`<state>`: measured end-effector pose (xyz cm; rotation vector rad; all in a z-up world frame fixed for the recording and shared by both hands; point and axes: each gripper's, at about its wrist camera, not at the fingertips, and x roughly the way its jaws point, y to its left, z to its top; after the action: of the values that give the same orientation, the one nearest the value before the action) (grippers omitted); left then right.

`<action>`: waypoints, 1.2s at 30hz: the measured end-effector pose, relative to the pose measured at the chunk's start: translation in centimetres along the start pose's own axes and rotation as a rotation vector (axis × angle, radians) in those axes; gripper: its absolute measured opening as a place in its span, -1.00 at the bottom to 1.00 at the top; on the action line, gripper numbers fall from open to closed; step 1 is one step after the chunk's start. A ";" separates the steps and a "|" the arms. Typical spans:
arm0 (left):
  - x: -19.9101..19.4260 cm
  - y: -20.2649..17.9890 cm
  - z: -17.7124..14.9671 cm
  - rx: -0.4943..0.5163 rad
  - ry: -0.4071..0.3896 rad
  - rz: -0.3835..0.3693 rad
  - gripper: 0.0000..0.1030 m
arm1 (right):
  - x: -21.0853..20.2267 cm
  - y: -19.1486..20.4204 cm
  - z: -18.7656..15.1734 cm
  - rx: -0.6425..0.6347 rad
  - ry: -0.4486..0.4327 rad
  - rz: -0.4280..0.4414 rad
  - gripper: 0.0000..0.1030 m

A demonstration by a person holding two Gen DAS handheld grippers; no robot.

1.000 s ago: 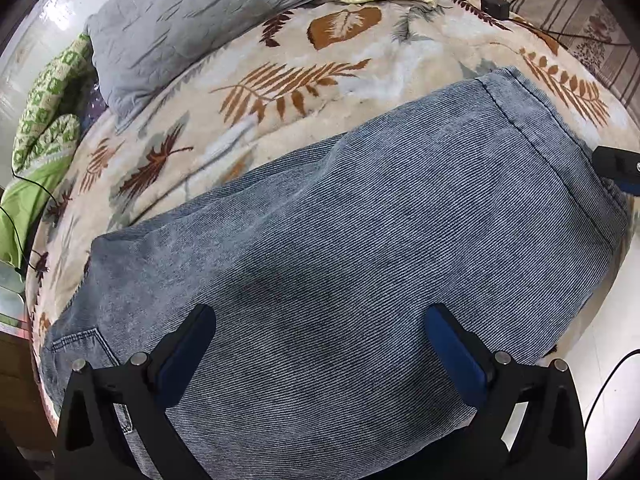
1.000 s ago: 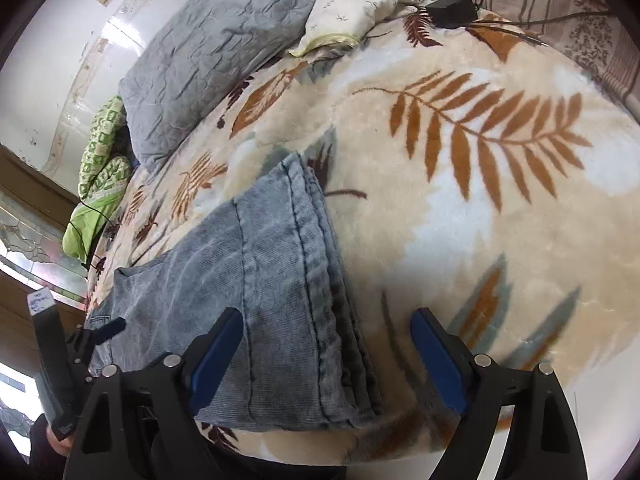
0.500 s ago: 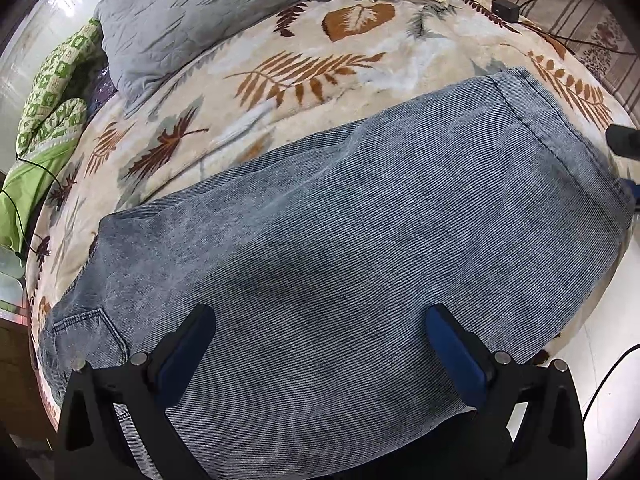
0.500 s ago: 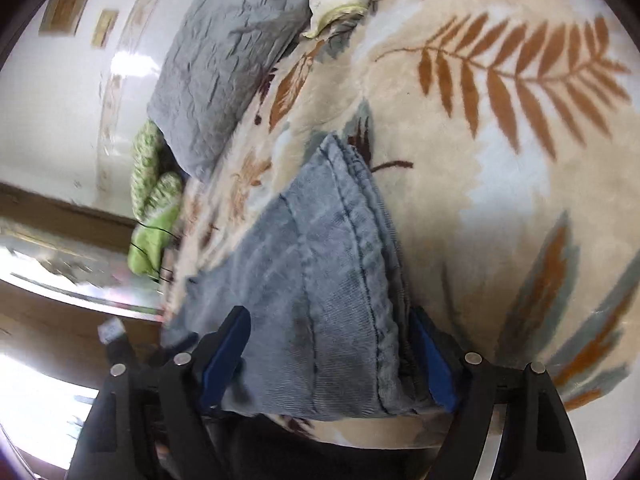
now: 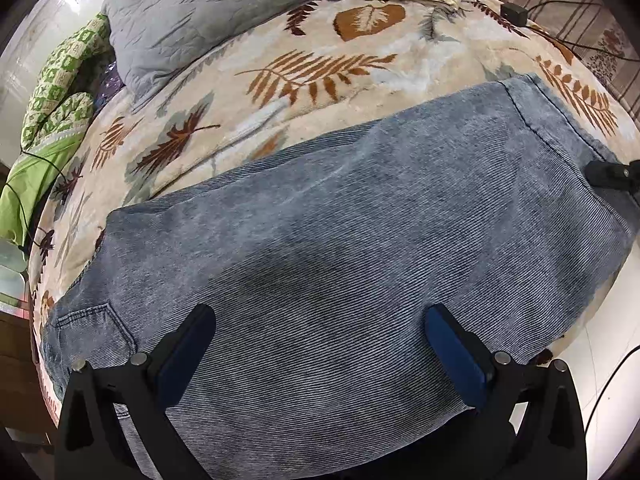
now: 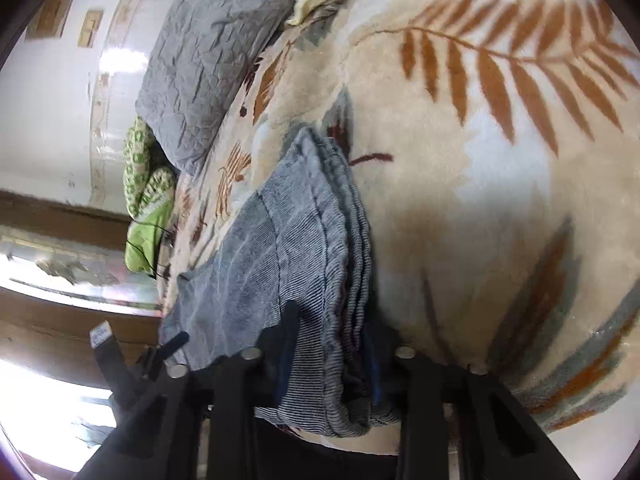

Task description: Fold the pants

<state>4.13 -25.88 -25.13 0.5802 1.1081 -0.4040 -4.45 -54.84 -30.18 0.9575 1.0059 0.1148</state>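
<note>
Right wrist view: the right gripper has its fingers clamped on the pants hem at the bed's near right edge; the left gripper hovers spread over mid-leg, long axis left-right.

Left wrist view sits low over the near edge of the bed, facing across it toward the gray pillow at 11 o'clock; pants fill the close foreground. Right wrist view is rolled sideways, very close at the pants hem end, facing along the bed. Both share the pants, gray pillow and green cloth.
</note>
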 end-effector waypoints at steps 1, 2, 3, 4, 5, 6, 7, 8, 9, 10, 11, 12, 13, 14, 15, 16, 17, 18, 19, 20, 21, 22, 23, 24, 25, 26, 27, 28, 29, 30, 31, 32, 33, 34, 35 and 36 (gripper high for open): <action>-0.1 0.2 -0.1 -0.007 0.000 0.000 1.00 | -0.1 0.6 -0.1 -0.015 -0.006 -0.005 -0.70; -0.2 0.5 -0.1 -0.015 0.000 0.001 1.00 | -0.2 1.1 -0.1 -0.030 -0.013 -0.015 -0.71; -0.2 0.9 -0.2 -0.023 -0.001 0.003 1.00 | -0.3 1.6 -0.2 -0.044 -0.021 -0.021 -0.71; -0.4 1.3 -0.3 -0.030 -0.003 0.005 1.00 | -0.4 2.2 -0.3 -0.057 -0.031 -0.022 -0.72; -0.5 1.7 -0.5 -0.038 -0.004 0.007 1.00 | -0.6 3.0 -0.3 -0.072 -0.045 -0.020 -0.73; -0.7 2.2 -0.7 -0.049 -0.007 0.009 1.00 | -0.7 3.6 -0.4 -0.086 -0.055 -0.018 -0.73; -0.9 2.6 -0.8 -0.058 -0.009 0.011 1.00 | -1.0 4.1 -0.4 -0.097 -0.062 -0.019 -0.74; -1.0 3.1 -1.0 -0.069 -0.012 0.013 1.00 | -1.1 4.7 -0.5 -0.112 -0.071 -0.025 -0.74; -1.2 3.7 -1.1 -0.081 -0.015 0.015 1.00 | -1.3 5.6 -0.5 -0.127 -0.078 -0.031 -0.74; -1.3 4.1 -1.3 -0.093 -0.018 0.015 1.00 | -1.5 6.3 -0.6 -0.139 -0.084 -0.034 -0.74; -1.5 4.7 -1.5 -0.106 -0.022 0.013 1.00 | -1.6 7.3 -0.8 -0.156 -0.092 -0.036 -0.74; -1.7 5.3 -1.7 -0.120 -0.026 0.010 1.00 | -1.8 8.3 -1.0 -0.175 -0.098 -0.038 -0.74; -1.8 5.8 -1.9 -0.132 -0.029 0.008 1.00 | -1.8 9.0 -1.1 -0.190 -0.102 -0.040 -0.74; -1.9 6.6 -2.3 -0.147 -0.033 0.004 1.00 | -1.9 10.1 -1.3 -0.211 -0.108 -0.044 -0.74; -2.0 7.0 -2.5 -0.157 -0.036 0.001 1.00 | -1.8 11.4 -1.6 -0.235 -0.111 -0.046 -0.74; -2.1 7.6 -2.7 -0.168 -0.039 -0.002 1.00 | -1.7 12.5 -1.9 -0.254 -0.113 -0.048 -0.74; -2.2 8.2 -3.1 -0.180 -0.042 -0.004 1.00 | -1.4 14.1 -2.3 -0.286 -0.111 -0.053 -0.74; -2.2 8.9 -3.4 -0.194 -0.045 -0.008 1.00 | -1.1 15.1 -2.6 -0.305 -0.108 -0.058 -0.74; -2.3 9.5 -3.8 -0.205 -0.047 -0.012 1.00 | -0.6 16.4 -3.1 -0.329 -0.101 -0.059 -0.74; -2.3 10.1 -4.1 -0.217 -0.049 -0.015 1.00 | -0.2 17.3 -3.4 -0.342 -0.093 -0.056 -0.74; -2.3 10.9 -4.6 -0.232 -0.051 -0.017 1.00 | 0.6 18.5 -3.8 -0.357 -0.078 -0.050 -0.74; -2.3 11.6 -5.0 -0.245 -0.053 -0.019 1.00 | 1.5 19.4 -4.2 -0.369 -0.065 -0.045 -0.74; -2.3 12.6 -5.6 -0.264 -0.053 -0.022 1.00 | 2.1 20.0 -4.4 -0.375 -0.055 -0.043 -0.74; -2.3 13.2 -6.1 -0.276 -0.052 -0.021 1.00 | 3.3 20.9 -4.7 -0.382 -0.035 -0.036 -0.74; -2.2 14.0 -6.6 -0.291 -0.051 -0.020 1.00 | 4.5 21.6 -5.0 -0.380 -0.013 -0.024 -0.74; -2.2 14.9 -7.3 -0.308 -0.049 -0.018 1.00 | 5.7 22.0 -5.3 -0.370 0.013 -0.010 -0.74; -2.1 15.9 -8.0 -0.328 -0.046 -0.016 1.00 | 6.8 22.2 -5.4 -0.353 0.039 0.002 -0.74; -1.9 16.7 -8.7 -0.345 -0.042 -0.013 1.00 | 7.9 22.4 -5.6 -0.334 0.066 0.010 -0.72; -1.8 17.6 -9.4 -0.364 -0.038 -0.009 1.00 | 9.3 22.6 -5.8 -0.315 0.094 0.019 -0.65; -1.7 18.5 -10.1 -0.383 -0.032 -0.004 1.00 | 10.9 22.8 -6.2 -0.294 0.119 0.024 -0.62; -1.5 19.3 -10.7 -0.400 -0.027 0.001 1.00 | 12.0 22.9 -6.5 -0.279 0.140 0.042 -0.50; -1.3 20.0 -11.3 -0.417 -0.019 0.006 1.00 | 13.5 23.0 -6.9 -0.257 0.176 0.082 -0.31; -1.2 20.8 -11.8 -0.435 -0.012 0.010 1.00 | 14.3 23.1 -7.3 -0.240 0.194 0.106 -0.21; -1.1 21.3 -12.2 -0.449 -0.009 0.010 1.00 | 15.0 23.1 -7.7 -0.217 0.211 0.142 0.09; -1.1 21.8 -12.4 -0.462 -0.008 0.009 1.00 | 15.2 23.3 -8.0 -0.208 0.214 0.159 0.29; -1.1 22.1 -12.6 -0.472 -0.011 0.007 1.00 | 15.3 23.4 -8.2 -0.212 0.214 0.170 0.30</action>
<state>7.42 -0.73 -23.02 0.1647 1.1412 -0.1284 5.59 -28.06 -24.85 0.8464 1.0823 0.4652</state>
